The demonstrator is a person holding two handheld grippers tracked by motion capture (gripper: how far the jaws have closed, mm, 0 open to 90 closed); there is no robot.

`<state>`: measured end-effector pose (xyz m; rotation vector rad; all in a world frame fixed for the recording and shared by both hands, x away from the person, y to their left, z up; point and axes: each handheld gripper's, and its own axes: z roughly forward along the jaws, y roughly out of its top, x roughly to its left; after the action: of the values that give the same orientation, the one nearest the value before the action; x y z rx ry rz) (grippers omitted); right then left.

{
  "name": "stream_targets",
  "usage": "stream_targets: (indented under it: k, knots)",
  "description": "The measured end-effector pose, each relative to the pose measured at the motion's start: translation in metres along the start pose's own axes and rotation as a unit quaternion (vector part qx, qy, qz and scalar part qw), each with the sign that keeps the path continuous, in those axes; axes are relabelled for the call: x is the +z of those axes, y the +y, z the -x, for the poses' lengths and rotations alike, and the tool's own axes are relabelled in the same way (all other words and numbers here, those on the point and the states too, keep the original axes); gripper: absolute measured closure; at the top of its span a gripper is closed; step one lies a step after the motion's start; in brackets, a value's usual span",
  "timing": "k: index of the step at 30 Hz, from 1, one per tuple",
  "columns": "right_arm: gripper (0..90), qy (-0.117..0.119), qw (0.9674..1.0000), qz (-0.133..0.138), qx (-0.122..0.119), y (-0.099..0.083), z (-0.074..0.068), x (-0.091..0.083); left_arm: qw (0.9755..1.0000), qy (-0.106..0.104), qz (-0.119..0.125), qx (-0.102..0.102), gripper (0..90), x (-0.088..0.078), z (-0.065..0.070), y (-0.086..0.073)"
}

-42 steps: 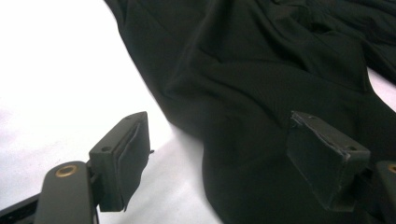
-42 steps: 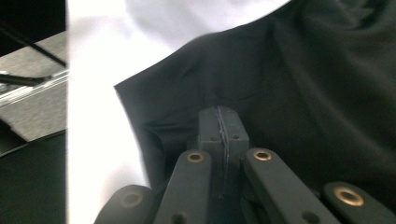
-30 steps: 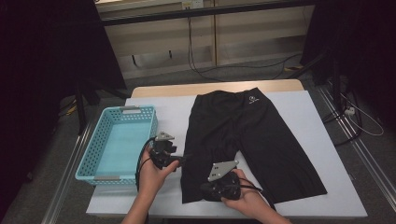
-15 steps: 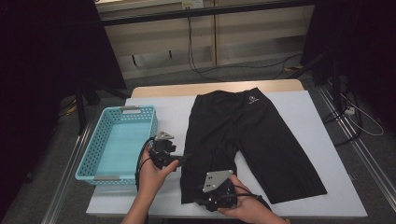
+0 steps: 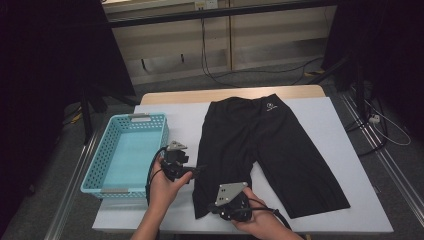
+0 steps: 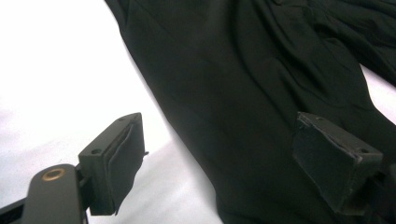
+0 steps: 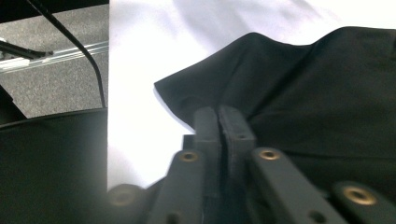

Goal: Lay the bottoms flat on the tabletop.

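Black shorts [image 5: 265, 140] lie flat on the white table, waistband at the far side, legs toward me. My right gripper [image 5: 212, 209] sits at the near hem of the left leg. In the right gripper view its jaws have just closed, and the gripper [image 7: 218, 116] now pinches the fabric edge of the shorts [image 7: 303, 84]. My left gripper [image 5: 194, 171] rests at the outer side seam of the same leg. In the left gripper view it [image 6: 219, 149] stands open, one pad over the white table, the other over the shorts [image 6: 243, 70].
A light blue plastic basket [image 5: 150, 122] stands on the left part of the table [image 5: 330, 125], just left of my left hand. Black curtains and cables on the floor surround the table. The right leg of the shorts reaches toward the near right corner.
My right hand has slid a little toward the table's near edge at the hem of the left leg. The left hand and the shorts have stayed where they were.
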<state>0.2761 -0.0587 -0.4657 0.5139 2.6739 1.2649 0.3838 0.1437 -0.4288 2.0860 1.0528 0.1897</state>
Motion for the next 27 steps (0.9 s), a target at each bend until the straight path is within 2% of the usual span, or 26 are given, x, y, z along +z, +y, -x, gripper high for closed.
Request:
stream_targets:
  k: [6,8,14,17,18,21,23,27]
  knots:
    - [88.1,0.003,0.9999,-0.009,0.004,0.003,0.001,-0.001,1.0,0.001,-0.002,0.001,17.7,0.0,-0.001,0.0]
    - [88.2,0.016,0.9997,-0.012,0.015,0.004,0.001,-0.002,1.0,0.0,-0.002,0.0,17.6,0.0,-0.001,0.0]
    - [88.3,0.047,0.9986,-0.002,0.022,0.006,-0.003,-0.007,1.0,0.002,-0.005,-0.001,17.6,0.001,-0.003,-0.001]
    - [87.2,0.045,0.9987,-0.003,0.022,0.006,-0.005,-0.008,1.0,0.005,-0.005,-0.002,17.6,0.002,-0.003,-0.002]
    - [85.4,0.04,0.999,-0.003,0.018,0.005,-0.005,-0.008,0.9999,0.002,-0.011,-0.001,17.7,0.002,-0.003,-0.002]
    - [73.0,0.047,0.9986,-0.008,0.026,0.004,-0.006,-0.006,0.9999,0.003,-0.011,0.001,17.7,0.003,-0.002,-0.002]
    - [68.2,0.039,0.999,-0.01,0.017,0.004,-0.006,-0.008,1.0,0.002,-0.01,0.0,17.9,0.005,-0.001,-0.003]
    - [57.5,0.022,0.999,0.003,0.039,0.005,0.002,-0.02,0.9998,0.003,-0.016,0.006,18.2,0.007,-0.002,-0.003]
